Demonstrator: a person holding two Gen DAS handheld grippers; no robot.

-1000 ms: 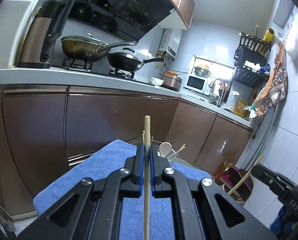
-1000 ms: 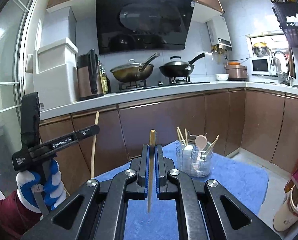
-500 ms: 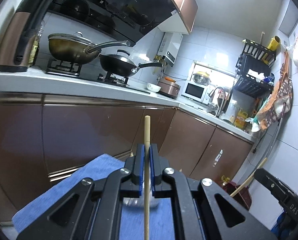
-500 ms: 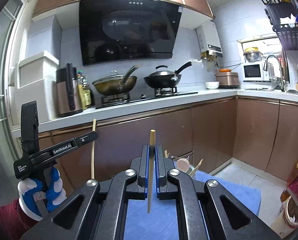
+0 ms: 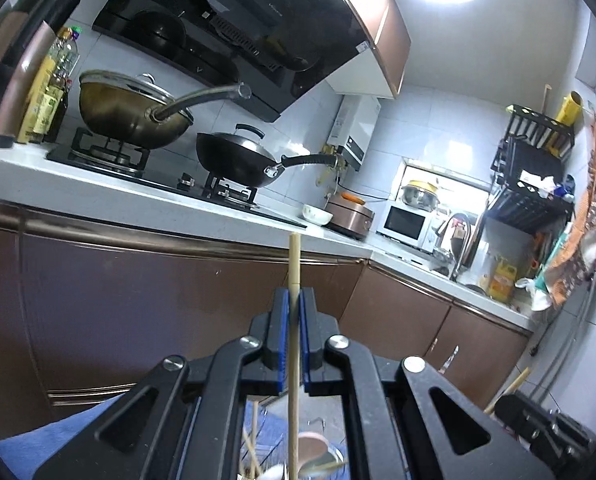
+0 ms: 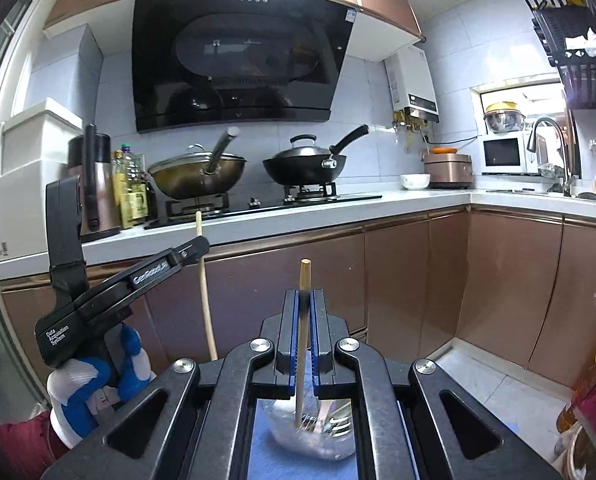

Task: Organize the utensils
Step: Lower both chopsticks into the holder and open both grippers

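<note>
Both tools are clamped tight, each on a wooden chopstick. Left tool (image 5: pixel 293 316) pinches its chopstick (image 5: pixel 293 344) between blue pads, the stick standing upright, its top poking above the fingertips and its lower end running down toward a clear cup (image 5: pixel 314 456) that shows just below the tool's frame. Right tool (image 6: pixel 305 316) grips the second chopstick (image 6: pixel 302 332) the same way, upright, with its lower tip hanging over a clear glass holder (image 6: pixel 314 436) that already has utensils in it. That holder stands on a blue towel (image 6: pixel 265 456), near and low in the scene.

Seen from the right wrist, the left tool (image 6: pixel 195 246) is off to the left, held by a hand in a blue and white glove (image 6: pixel 93 384), its stick (image 6: pixel 203 288) nearly vertical.

Farther off runs the kitchen counter (image 6: pixel 418 198) over brown cabinets, carrying a brass-coloured wok (image 6: pixel 197 174) and a black wok (image 6: pixel 304 166) on the hob.
</note>
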